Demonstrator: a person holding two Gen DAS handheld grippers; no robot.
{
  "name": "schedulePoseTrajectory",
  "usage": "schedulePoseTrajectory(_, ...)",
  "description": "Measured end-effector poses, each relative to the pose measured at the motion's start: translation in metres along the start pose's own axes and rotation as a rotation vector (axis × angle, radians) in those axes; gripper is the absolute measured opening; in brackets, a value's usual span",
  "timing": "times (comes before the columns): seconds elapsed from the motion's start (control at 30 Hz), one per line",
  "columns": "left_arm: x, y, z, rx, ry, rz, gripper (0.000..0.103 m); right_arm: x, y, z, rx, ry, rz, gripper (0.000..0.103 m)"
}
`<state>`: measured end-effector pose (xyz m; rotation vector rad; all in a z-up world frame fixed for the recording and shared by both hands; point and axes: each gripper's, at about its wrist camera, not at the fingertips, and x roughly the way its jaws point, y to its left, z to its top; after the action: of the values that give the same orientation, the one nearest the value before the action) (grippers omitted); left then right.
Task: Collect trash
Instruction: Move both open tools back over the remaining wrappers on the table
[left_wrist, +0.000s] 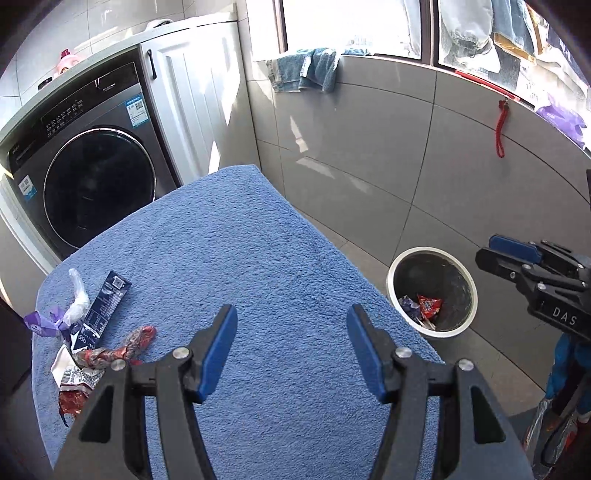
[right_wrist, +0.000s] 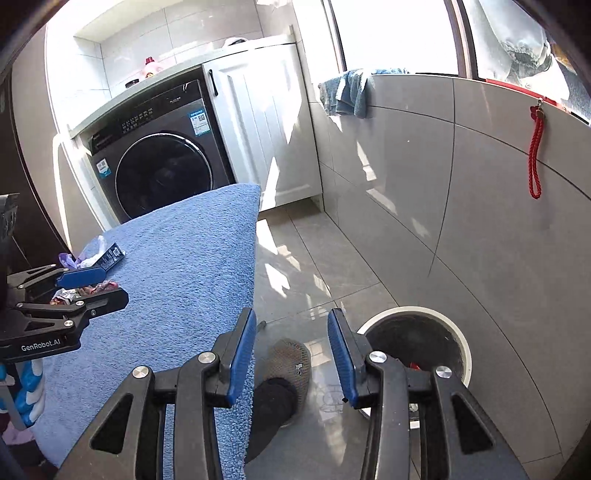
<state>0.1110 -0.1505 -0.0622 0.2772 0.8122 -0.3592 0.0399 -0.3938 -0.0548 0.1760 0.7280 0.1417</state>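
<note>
Crumpled red, purple and dark-blue wrapper trash (left_wrist: 96, 332) lies on the blue terry towel (left_wrist: 258, 277); the "GenRobot.AI" left gripper (left_wrist: 291, 350) and "DAS"-marked right gripper (right_wrist: 291, 354) both gape empty.

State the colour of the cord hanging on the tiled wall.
Red; the cord shows best in the right wrist view.

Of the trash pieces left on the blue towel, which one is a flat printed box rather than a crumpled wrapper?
The dark blue carton, lying flat at the towel's left edge; the pieces around it are crumpled red, white and purple wrappers.
</note>
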Motion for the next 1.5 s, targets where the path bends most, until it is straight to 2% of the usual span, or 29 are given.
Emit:
schedulePoseTrajectory(0.2,-0.035,0.049,-0.016,-0.089,-0.054,0.130,0.060,-0.003,0.050,0.011,-0.069,-0.027,0.068,0.041)
schedulePoseTrajectory(0.4,-0.053,0.084,-0.041,-0.186,-0.060,0.144,0.060,0.000,0.080,0.014,-0.096,-0.025,0.095,0.042)
schedulePoseTrajectory(0.6,-0.065,0.106,-0.059,-0.231,-0.072,0.171,0.060,0.006,0.104,0.015,-0.111,-0.002,0.103,0.042)
schedulePoseTrajectory(1.0,-0.076,0.154,-0.080,-0.338,-0.091,0.145,0.060,0.011,0.146,0.030,-0.135,0.020,0.119,0.044)
schedulePoseTrajectory(1.3,-0.081,0.233,-0.131,-0.528,-0.061,0.096,0.060,0.017,0.179,0.038,-0.197,0.032,0.145,0.047)
schedulePoseTrajectory(1.5,-0.068,0.270,-0.147,-0.632,-0.036,0.005,0.061,0.042,0.200,0.038,-0.230,0.072,0.181,0.047)
